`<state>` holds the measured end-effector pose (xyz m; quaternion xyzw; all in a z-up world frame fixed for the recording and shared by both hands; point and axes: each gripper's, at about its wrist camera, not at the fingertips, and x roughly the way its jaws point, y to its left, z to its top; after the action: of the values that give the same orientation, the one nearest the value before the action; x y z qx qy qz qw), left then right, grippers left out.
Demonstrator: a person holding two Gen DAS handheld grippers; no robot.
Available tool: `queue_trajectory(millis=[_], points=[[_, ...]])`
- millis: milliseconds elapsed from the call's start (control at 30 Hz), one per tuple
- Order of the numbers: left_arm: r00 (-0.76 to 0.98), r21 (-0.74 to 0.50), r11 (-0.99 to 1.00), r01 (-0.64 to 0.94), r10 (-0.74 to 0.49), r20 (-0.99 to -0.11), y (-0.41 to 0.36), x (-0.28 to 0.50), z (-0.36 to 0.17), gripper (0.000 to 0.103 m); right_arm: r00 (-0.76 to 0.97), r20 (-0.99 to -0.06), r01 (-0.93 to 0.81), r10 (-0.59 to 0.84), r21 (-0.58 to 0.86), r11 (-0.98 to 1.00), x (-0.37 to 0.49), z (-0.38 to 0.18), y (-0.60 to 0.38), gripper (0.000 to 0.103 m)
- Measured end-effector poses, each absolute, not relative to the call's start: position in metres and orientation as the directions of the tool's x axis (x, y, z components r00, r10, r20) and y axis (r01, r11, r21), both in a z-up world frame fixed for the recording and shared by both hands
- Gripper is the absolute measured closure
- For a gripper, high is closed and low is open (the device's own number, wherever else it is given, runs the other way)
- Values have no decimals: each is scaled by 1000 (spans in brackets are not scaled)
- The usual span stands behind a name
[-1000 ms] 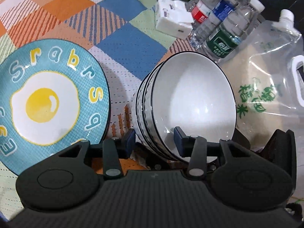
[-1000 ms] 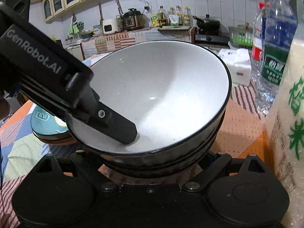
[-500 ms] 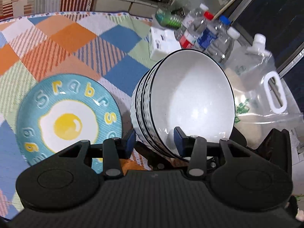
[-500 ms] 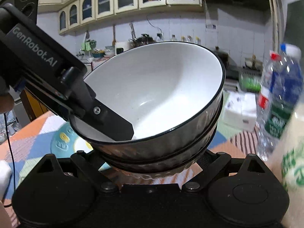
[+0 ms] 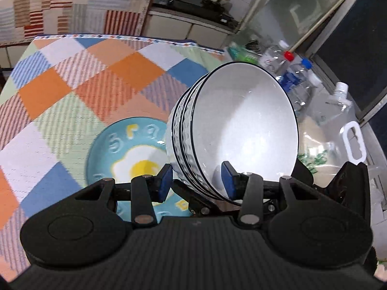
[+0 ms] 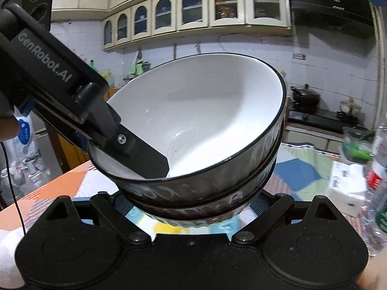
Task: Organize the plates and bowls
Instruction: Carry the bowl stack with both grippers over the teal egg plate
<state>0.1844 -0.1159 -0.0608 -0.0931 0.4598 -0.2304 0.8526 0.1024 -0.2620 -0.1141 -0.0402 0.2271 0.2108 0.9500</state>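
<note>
While your left gripper [image 5: 197,181] pinches the near rim of the bowls [image 5: 237,130], 1 blue pad [image 5: 228,181] sits inside the top bowl and the other [image 5: 164,181] outside the stack. The nested white bowls hang tilted in the air above the checkered cloth [image 5: 84,84], partly covering the blue egg plate [image 5: 125,154] that lies flat below. Your right gripper [image 6: 193,205] cradles the stack's base from both sides, its fingers spread wide and touching the lowest bowl; from this angle you cannot tell how firmly it grips. Water bottles [image 5: 290,77] and a clear bag [image 5: 338,130] stand just beyond the bowls on the right.
</note>
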Motion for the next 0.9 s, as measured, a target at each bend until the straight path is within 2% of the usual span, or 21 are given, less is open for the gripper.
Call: queue_trajectory(millis=[533, 900], points=[[394, -354, 899, 259, -433, -811, -87, 206, -118, 61, 737, -550, -444, 394, 45, 895, 118, -161, -226, 6], [371, -366, 905, 218, -424, -826, -80, 225, -147, 60, 689, -618, -433, 378, 67, 899, 131, -177, -216, 7]])
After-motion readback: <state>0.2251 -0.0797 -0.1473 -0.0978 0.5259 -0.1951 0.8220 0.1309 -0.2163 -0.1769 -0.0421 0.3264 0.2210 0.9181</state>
